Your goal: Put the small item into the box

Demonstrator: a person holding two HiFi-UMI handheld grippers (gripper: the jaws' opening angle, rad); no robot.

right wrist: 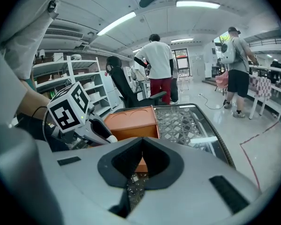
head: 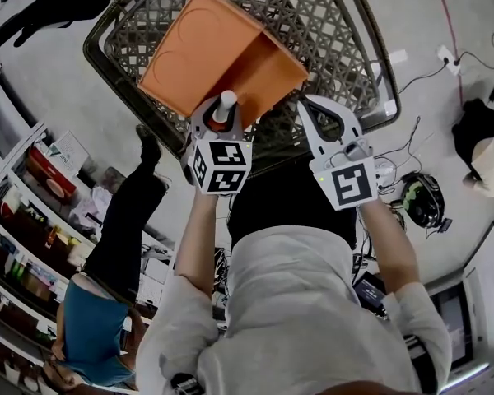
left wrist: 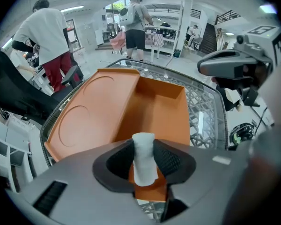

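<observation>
An orange box lies open on a lattice-topped table, its lid with two round embossings folded out to the left. My left gripper is shut on the small item, a white cylinder with a red band, held upright at the box's near edge. In the left gripper view the small item stands between the black pads, with the box just beyond. My right gripper hovers right of the box, shut and empty. In the right gripper view the right gripper points at the box.
The table has a dark raised rim. A person in a teal shirt and black trousers stands at the left by shelves. Cables and a helmet lie on the floor at right. Other people stand beyond the table.
</observation>
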